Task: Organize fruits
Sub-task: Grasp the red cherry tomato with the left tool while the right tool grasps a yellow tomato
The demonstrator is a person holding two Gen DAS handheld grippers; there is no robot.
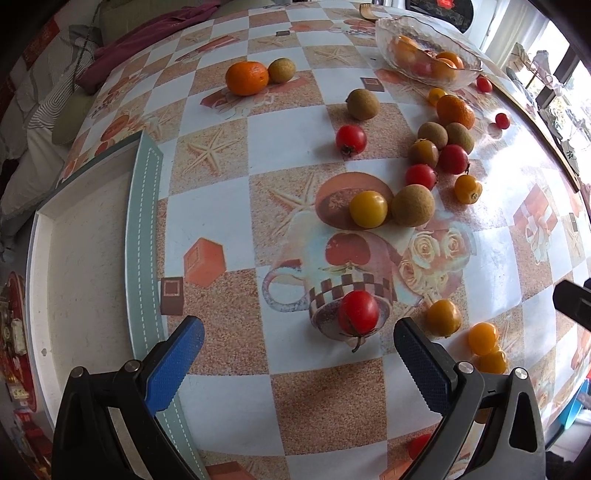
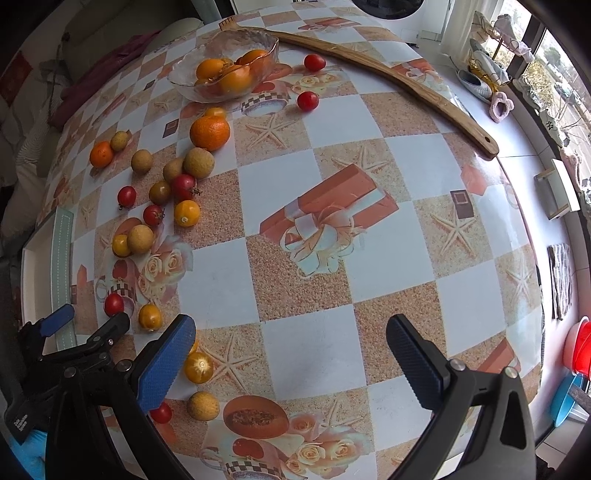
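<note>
Many small fruits lie loose on the patterned tablecloth: red cherry tomatoes, yellow ones, brown longans and two oranges. My left gripper [image 1: 297, 338] is open, low over the table, with a red tomato [image 1: 358, 312] just beyond its fingertips. A yellow tomato [image 1: 368, 208] and a longan [image 1: 412, 205] lie farther ahead. A glass bowl [image 1: 384, 31] [image 2: 184, 79] at the far side holds oranges. My right gripper [image 2: 291, 341] is open over bare tablecloth; a yellow tomato [image 2: 198, 366] lies by its left finger. The left gripper [image 2: 86, 326] shows at the lower left of the right wrist view.
A white tray with a pale green rim [image 1: 146, 206] [image 2: 61, 254] sits at the table's left edge. A long wooden back scratcher [image 2: 406, 88] lies across the far right. An orange [image 1: 246, 77] and a longan [image 1: 281, 70] sit apart at the far left.
</note>
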